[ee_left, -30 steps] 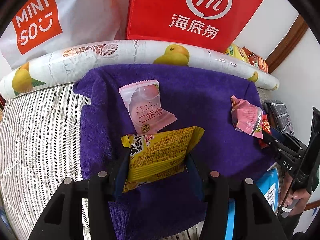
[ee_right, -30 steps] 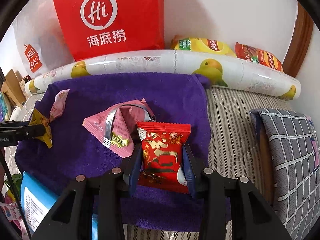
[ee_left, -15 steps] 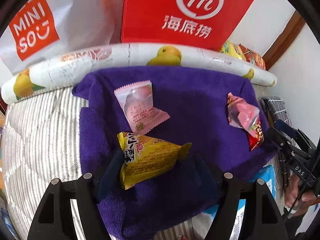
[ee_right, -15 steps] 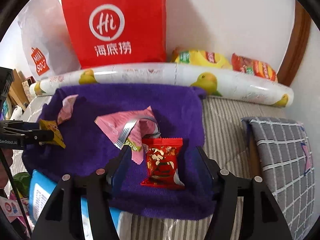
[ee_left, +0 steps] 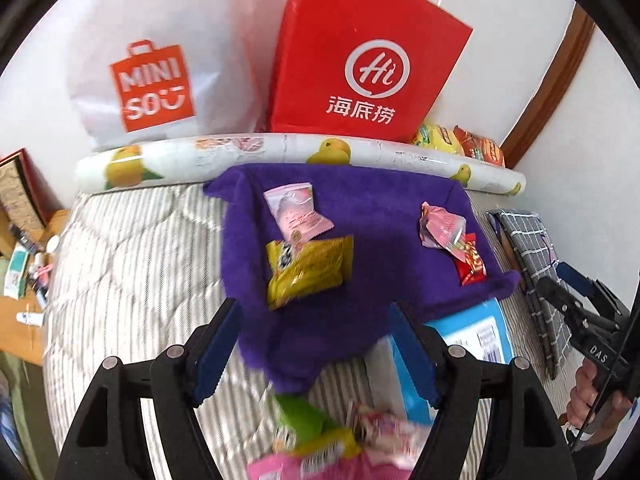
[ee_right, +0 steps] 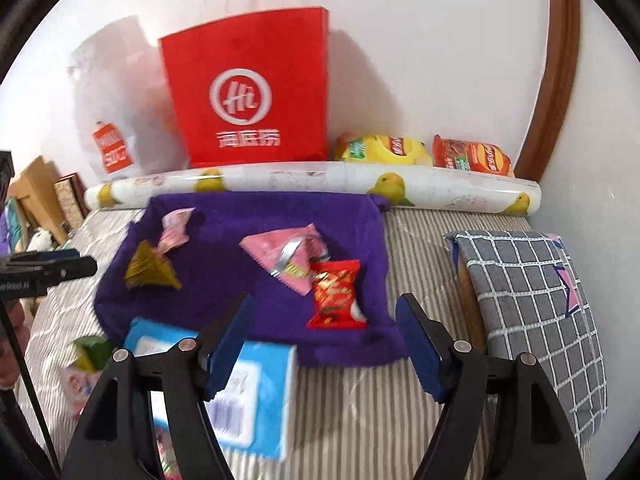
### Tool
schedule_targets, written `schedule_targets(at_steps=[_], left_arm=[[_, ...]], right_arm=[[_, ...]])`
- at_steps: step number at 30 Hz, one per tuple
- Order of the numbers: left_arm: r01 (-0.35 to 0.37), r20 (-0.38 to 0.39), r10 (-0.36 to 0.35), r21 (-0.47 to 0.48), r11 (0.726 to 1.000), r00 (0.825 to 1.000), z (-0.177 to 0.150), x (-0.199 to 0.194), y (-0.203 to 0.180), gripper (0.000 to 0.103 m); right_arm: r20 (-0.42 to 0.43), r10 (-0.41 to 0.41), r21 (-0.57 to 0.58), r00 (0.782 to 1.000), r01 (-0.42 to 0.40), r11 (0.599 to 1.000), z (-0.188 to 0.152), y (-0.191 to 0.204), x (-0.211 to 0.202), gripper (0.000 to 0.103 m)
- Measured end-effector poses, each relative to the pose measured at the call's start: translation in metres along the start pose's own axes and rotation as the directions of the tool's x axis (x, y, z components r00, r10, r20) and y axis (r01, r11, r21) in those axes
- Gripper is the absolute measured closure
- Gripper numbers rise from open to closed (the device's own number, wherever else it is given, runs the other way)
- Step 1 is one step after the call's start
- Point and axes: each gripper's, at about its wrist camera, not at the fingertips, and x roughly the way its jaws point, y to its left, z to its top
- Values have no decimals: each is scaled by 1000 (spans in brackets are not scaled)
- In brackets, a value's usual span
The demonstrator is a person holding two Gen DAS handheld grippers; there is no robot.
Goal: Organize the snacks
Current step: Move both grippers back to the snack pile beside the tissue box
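Progress: As far as the two views show, four snacks already lie on the purple towel (ee_left: 384, 240) on the bed, while more packets (ee_left: 320, 444) wait off its near edge, so the sorting looks partly done.
Towel, left half: yellow packet (ee_left: 310, 270) touching a pale pink packet (ee_left: 298, 210) just behind it.
Towel, right half: red packet (ee_right: 336, 294) against a crumpled pink wrapper (ee_right: 286, 256).
Left gripper (ee_left: 314, 350): fingers spread wide, holding nothing, over the towel's near edge; yellow packet lies just beyond the tips.
Right gripper (ee_right: 324, 344): fingers released, empty; red packet lies on the towel beyond the tips, between them.
Near towel's front edge: blue box (ee_right: 256, 396).
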Motion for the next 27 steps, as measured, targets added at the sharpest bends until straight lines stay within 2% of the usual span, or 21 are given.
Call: schedule_targets(at_steps=[8,15,19,27], left_arm=[[-28,0,28,-44,999,1000,-44,-34,10,29],[-30,-30,28,-68,997,999,-83,-44,19,29],[-26,-27,24,-76,997,999,-98,-52,23,29],[-12,-21,11,-81,997,1000,-121,-63,32,29]], right_arm=[[-17,73,-6,997,-74,997,-39,28,-32,30],[-102,138,-30,985,-142,989,-92,56,-34,30],[-157,192,-26,969,-198,980,-120,73,-30,30],[-226,241,-27,944,-253,967,-156,98,-15,29]])
